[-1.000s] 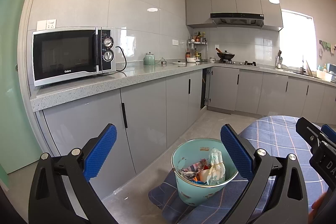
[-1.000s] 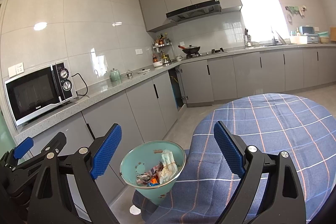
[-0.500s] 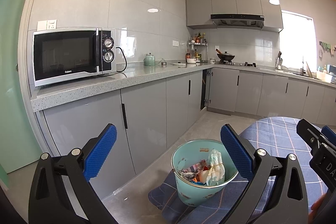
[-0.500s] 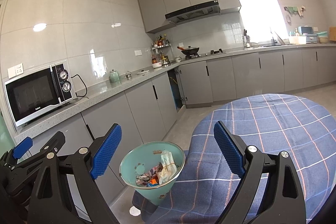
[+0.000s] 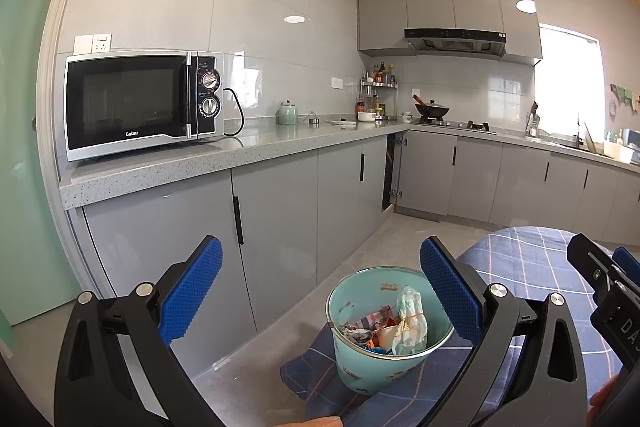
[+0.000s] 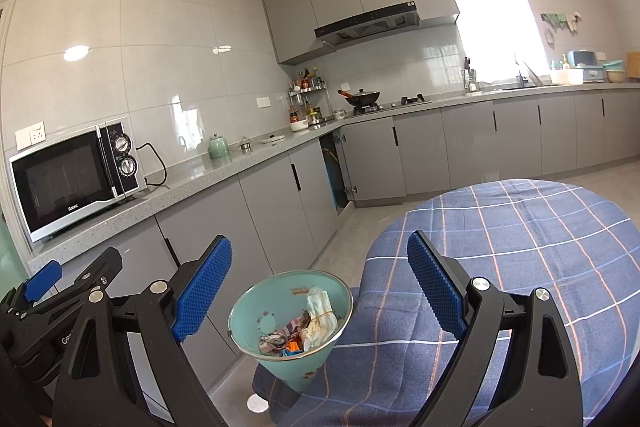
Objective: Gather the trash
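A small mint-green bin (image 5: pixel 372 367) (image 6: pixel 260 307) stands at the near left edge of a table under a blue checked cloth (image 6: pixel 520 247). Inside it lie crumpled wrappers (image 5: pixel 370 325) and a knotted white bag (image 5: pixel 410 321) (image 6: pixel 320 315). My left gripper (image 5: pixel 320 291) is open, held above and short of the bin, nothing between its blue pads (image 5: pixel 192 291). My right gripper (image 6: pixel 320 287) is open too, empty, with the bin below and between its fingers. The right gripper shows at the right edge of the left wrist view; the left gripper shows at the lower left of the right wrist view.
A grey countertop (image 5: pixel 240 151) with grey cabinets runs along the left and back walls. On it stand a microwave (image 5: pixel 140 103), a green jar (image 5: pixel 288 115), spice bottles and a wok (image 5: pixel 432 109) on the hob. One cabinet door (image 6: pixel 334 171) stands ajar. Grey floor lies between table and cabinets.
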A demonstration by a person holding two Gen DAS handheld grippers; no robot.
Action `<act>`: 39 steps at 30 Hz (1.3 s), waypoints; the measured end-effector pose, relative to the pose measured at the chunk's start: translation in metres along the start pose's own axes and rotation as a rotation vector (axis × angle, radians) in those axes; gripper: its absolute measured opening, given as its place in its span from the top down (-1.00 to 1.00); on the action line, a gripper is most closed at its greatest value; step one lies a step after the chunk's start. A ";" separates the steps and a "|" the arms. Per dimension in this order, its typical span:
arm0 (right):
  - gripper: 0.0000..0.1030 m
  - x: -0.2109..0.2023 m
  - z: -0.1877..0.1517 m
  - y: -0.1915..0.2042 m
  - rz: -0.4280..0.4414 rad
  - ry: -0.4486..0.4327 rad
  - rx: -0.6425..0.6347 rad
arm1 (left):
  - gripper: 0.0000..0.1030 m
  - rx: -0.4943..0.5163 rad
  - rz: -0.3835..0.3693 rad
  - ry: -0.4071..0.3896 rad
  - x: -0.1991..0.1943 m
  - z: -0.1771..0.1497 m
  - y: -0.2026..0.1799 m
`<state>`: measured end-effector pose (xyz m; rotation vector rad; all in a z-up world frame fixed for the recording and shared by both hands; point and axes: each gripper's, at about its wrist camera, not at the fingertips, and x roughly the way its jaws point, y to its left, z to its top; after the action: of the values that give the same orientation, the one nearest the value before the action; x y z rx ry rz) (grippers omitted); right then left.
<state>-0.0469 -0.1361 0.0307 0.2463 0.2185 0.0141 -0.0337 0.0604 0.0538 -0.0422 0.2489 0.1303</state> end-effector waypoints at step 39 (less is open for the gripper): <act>-0.74 0.005 -0.001 -0.006 -0.033 0.021 0.011 | -0.89 0.008 -0.003 0.072 0.016 -0.004 -0.004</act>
<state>-0.0424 -0.1416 0.0275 0.2540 0.2432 -0.0176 -0.0191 0.0582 0.0458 -0.0389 0.3213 0.1245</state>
